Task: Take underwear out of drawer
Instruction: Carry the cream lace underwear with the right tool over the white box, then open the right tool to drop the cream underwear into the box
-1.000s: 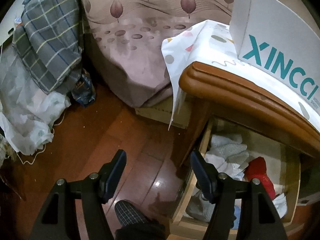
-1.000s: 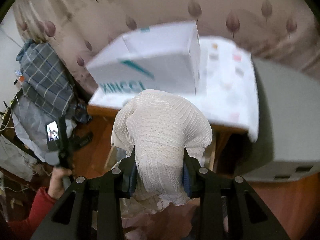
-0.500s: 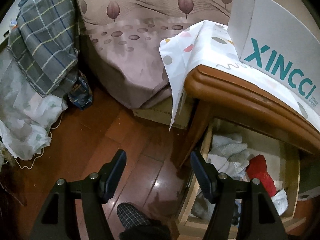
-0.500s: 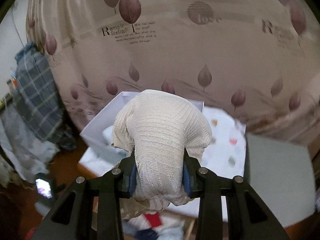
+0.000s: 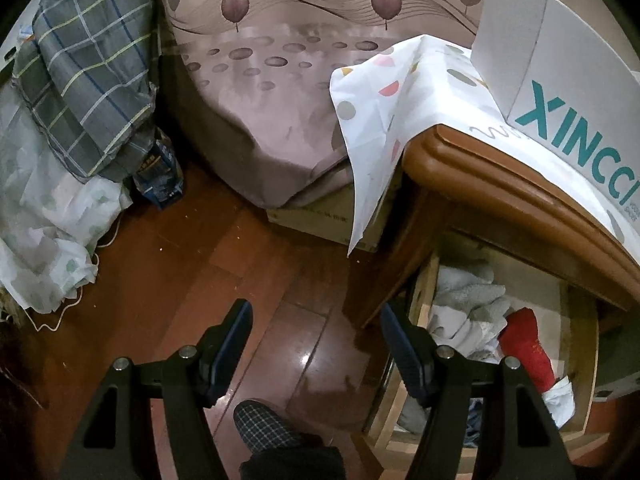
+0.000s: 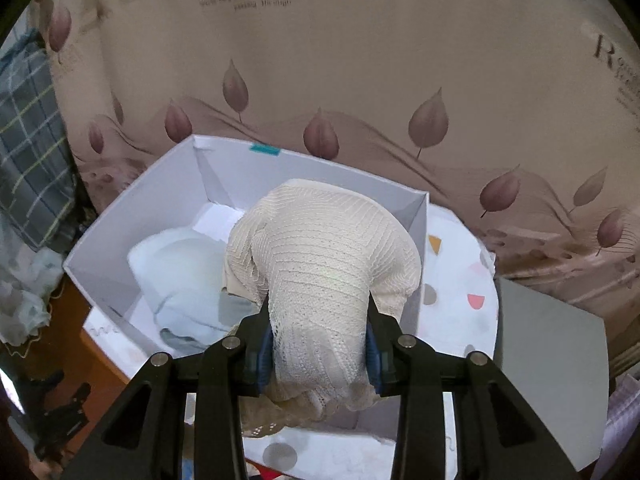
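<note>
- My right gripper (image 6: 318, 344) was clamped on the cream knit underwear (image 6: 320, 276), the bundle bulging up and forward from between the pads.
- The white box (image 6: 108, 276) stood on the cloth-covered nightstand directly ahead of and below that gripper, open side up, with a pale blue garment (image 6: 180, 280) already lying in its left half.
- The underwear hung over the box's right half, so I judged the coming move to be a short drop straight down into the free space beside the blue piece.
- The right gripper pointed steeply downward over the box mouth; the right hand was clearly the nearer one.
- My left gripper (image 5: 316, 340) stood empty with jaws apart, tilted down over the wooden floor just left of the open drawer (image 5: 424, 280), where a red item (image 5: 524, 344) and pale laundry lay.
</note>
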